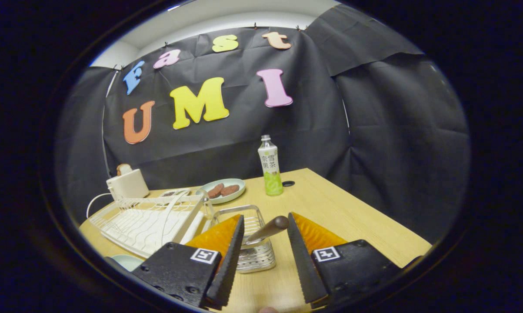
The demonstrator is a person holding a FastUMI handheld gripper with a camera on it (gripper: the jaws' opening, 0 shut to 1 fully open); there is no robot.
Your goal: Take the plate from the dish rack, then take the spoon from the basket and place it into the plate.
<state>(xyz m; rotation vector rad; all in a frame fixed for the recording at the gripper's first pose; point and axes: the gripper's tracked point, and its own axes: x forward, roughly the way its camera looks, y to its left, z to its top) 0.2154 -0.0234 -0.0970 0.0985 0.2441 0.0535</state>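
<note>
Between the two fingers of the gripper (265,230), low in the middle of the frame, one spoon (268,229) juts up out of the basket (254,252). Its long axis slants from lower left to upper right, and the rounded brown end, smooth and wood-like, points up toward the right finger. The fingers stand apart on either side of it; neither is seen pressing on it, so nothing is grasped. Their inner edges are toothed, and each carries one square marker tag.

The basket is a single small holder of shiny perforated metal with a wire rim, standing on the pale wood-grain table (352,217). Touching its left side is one white wire dish rack (148,219), long and flat, with thin parallel bars. At the lower left, partly hidden by the left finger, shows the curved edge of a pale plate (126,261).

Farther back sit one light dish (224,191) holding two reddish-brown pieces, one clear plastic bottle (270,167) standing upright, and one white toaster (127,183) with a cord.
</note>
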